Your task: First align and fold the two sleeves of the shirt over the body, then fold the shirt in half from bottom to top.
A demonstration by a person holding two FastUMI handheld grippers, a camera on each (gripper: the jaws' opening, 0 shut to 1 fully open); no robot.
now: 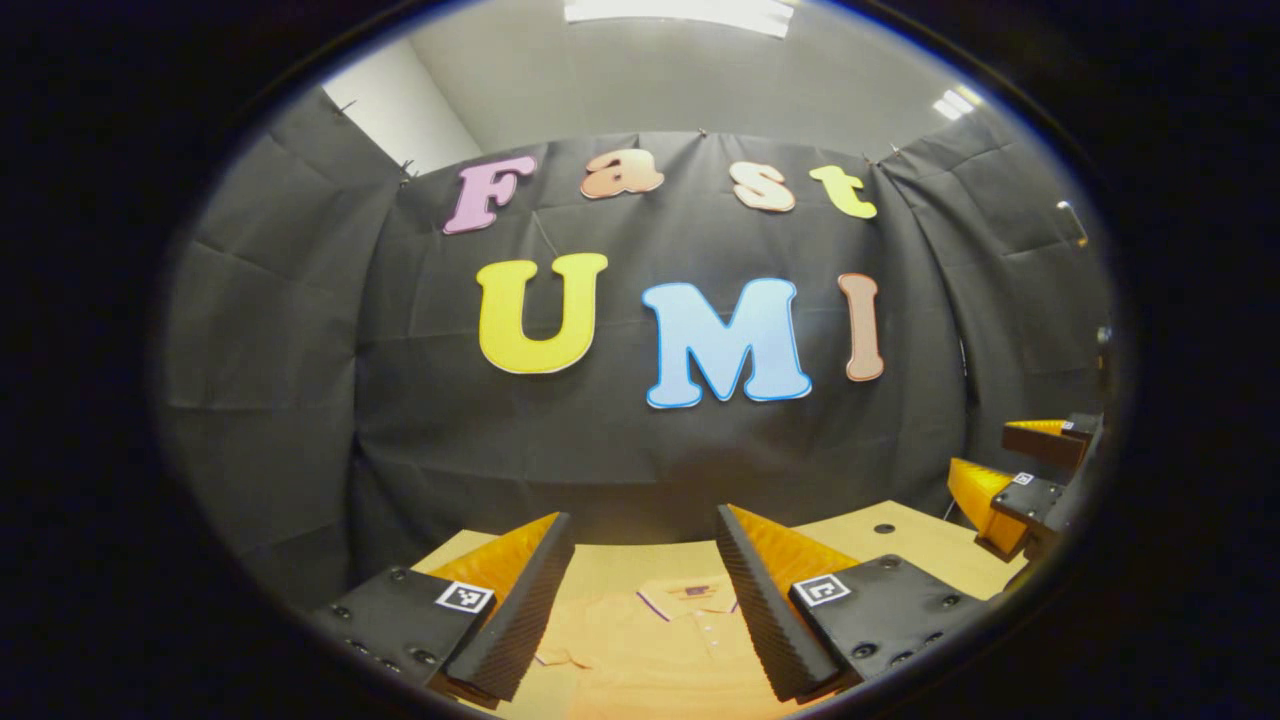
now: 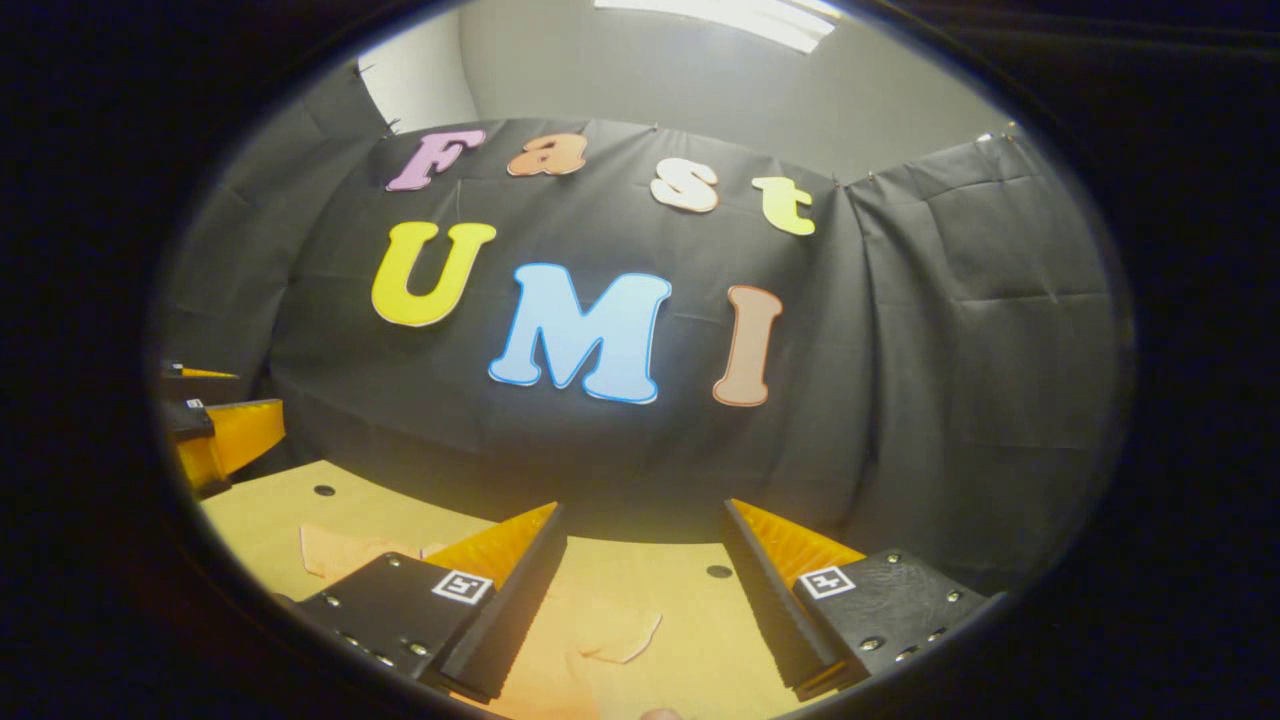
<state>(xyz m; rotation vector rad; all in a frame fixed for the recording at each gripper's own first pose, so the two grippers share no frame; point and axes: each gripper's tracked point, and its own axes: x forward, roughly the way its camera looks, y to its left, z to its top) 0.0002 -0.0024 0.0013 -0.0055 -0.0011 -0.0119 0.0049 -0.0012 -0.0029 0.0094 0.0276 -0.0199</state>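
In the left gripper view, the left gripper (image 1: 645, 600) stands wide open near the bottom, its two ribbed fingers (image 1: 520, 620) spread apart with nothing between them and not touching the cloth below. Seen through the gap, an orange polo shirt (image 1: 650, 650) lies flat on the wooden table (image 1: 930, 545), front side up; its collar (image 1: 690, 595) with a thin dark trim and a small placket is at the far end, so the shirt's long axis runs away from the camera toward the booth wall, neck pointing to the wall and the body running off the bottom of the view. One short sleeve (image 1: 560, 655) shows beside the near left finger. Farther off at the right edge, the right gripper (image 1: 1020, 470) hangs above the table's corner, fingers apart. In the right gripper view, the right gripper (image 2: 640, 600) is likewise wide open and empty, hovering over the table (image 2: 270, 520). Between its fingers lies the shirt's other sleeve (image 2: 610, 635), spread out sideways on the wood, and more orange cloth (image 2: 345, 550) shows left of the near finger. At the far left edge sits the left gripper (image 2: 215, 430). Beyond everything hangs the black cloth wall (image 2: 900, 400).
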